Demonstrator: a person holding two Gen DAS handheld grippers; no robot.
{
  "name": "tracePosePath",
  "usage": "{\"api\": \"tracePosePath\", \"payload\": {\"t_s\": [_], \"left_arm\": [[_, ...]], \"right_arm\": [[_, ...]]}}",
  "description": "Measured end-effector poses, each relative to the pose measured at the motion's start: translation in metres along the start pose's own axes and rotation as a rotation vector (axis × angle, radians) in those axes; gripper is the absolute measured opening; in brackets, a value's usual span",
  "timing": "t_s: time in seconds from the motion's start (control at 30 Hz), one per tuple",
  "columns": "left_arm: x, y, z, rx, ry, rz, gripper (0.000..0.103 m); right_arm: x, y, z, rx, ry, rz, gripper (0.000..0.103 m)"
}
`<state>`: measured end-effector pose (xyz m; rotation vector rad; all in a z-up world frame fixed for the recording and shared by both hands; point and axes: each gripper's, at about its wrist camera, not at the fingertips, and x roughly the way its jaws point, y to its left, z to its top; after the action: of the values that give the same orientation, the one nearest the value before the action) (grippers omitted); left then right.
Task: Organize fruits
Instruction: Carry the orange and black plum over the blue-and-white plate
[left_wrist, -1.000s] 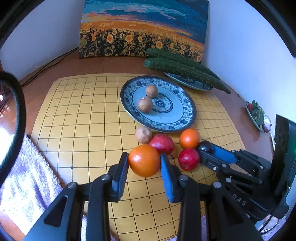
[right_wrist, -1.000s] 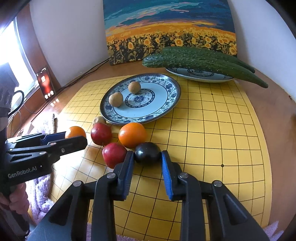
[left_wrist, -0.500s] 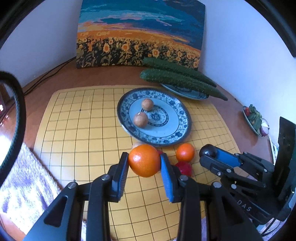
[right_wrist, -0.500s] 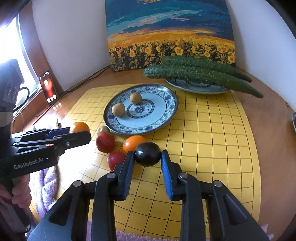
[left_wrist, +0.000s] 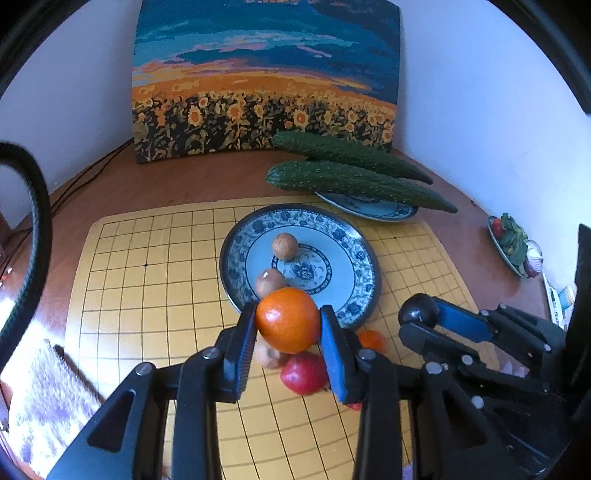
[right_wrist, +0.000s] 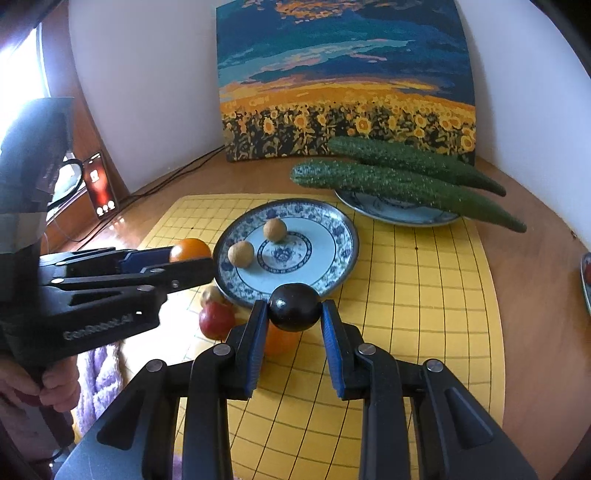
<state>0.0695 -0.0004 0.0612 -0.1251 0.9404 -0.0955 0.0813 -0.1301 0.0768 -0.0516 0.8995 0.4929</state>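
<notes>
While the left gripper (left_wrist: 288, 321) clamps a round orange fruit (left_wrist: 287, 319) above the yellow grid mat (left_wrist: 147, 295), the right gripper (right_wrist: 294, 312) clamps a dark round plum (right_wrist: 294, 307). Both hang near the blue-patterned porcelain plate (right_wrist: 332, 229) holding two small brown fruits (right_wrist: 241, 254). A red apple (left_wrist: 304, 373) lies on the mat.

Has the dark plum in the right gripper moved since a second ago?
Yes. The dark plum, clamped in the right gripper, has risen off the yellow grid board towards the blue-patterned plate.
</notes>
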Motion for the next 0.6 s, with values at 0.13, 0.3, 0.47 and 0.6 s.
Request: {"api": "tracePosePath", "payload": {"t_s": [0.13, 0.3, 0.47, 0.6], "left_arm": [[0.009, 0.001, 0.005, -0.007, 0.01, -0.007, 0.035], [0.019, 0.002, 0.007, -0.014, 0.02, -0.006, 0.035], [0.028, 0.003, 0.007, -0.015, 0.032, -0.005, 0.035], [0.033, 0.004, 0.008, -0.016, 0.025, -0.003, 0.035]], "right_arm": [[0.004, -0.001, 0.007, -0.002, -0.001, 0.003, 0.03], [0.013, -0.006, 0.014, 0.022, -0.003, 0.007, 0.03], [0.019, -0.009, 0.017, 0.023, -0.001, 0.011, 0.03], [0.025, -0.011, 0.019, 0.026, 0.006, 0.016, 0.03]]}}
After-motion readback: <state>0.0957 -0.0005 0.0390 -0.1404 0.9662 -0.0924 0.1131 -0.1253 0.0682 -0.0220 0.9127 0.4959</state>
